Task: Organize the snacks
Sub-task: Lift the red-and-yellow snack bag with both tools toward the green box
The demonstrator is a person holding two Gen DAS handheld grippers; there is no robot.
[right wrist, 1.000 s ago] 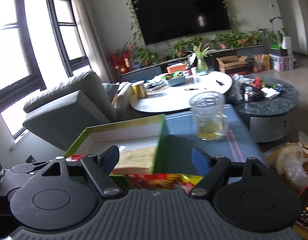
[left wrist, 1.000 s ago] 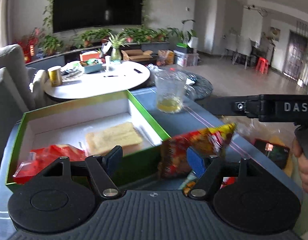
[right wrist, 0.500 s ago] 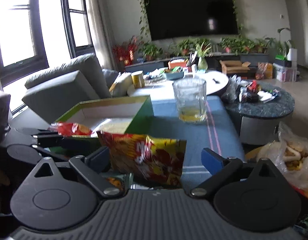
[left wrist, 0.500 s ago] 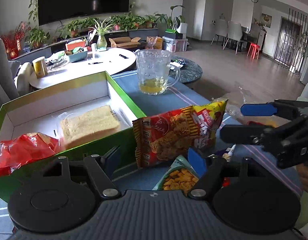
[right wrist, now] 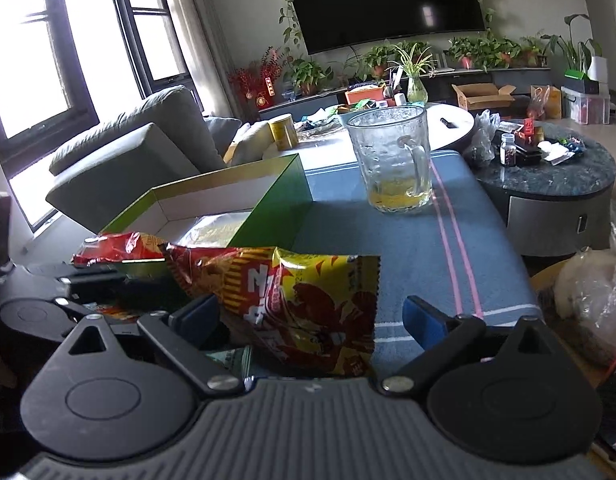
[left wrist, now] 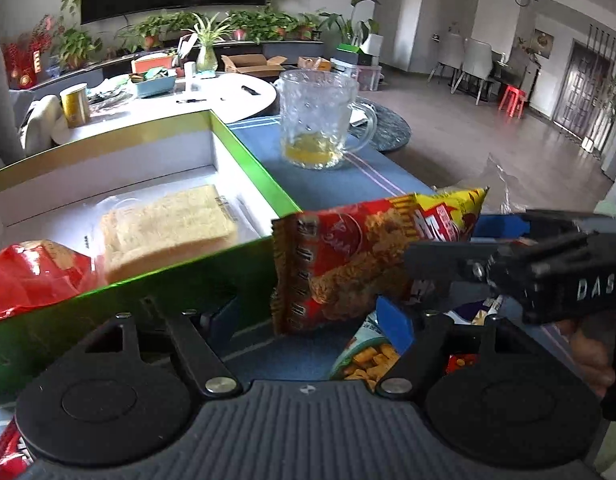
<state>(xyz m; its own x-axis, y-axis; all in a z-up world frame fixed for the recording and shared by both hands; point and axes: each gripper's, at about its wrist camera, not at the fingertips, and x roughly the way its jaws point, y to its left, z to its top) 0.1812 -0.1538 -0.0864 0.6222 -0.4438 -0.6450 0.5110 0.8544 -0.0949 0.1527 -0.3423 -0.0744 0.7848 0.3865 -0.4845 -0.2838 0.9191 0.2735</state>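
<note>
Both claws, left and right, stood open around a crinkled red-and-yellow foil snack packet propped upright just right of the green cardboard box on the blue-clothed desk, apparently ready for boxing.

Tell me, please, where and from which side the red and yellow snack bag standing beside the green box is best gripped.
Grip the red and yellow snack bag at its flat crimped top edge, coming from above. It stands roughly upright against the green box, so that seam is free and thin. The right gripper is open around the puffy body, which would probably crush.
</note>
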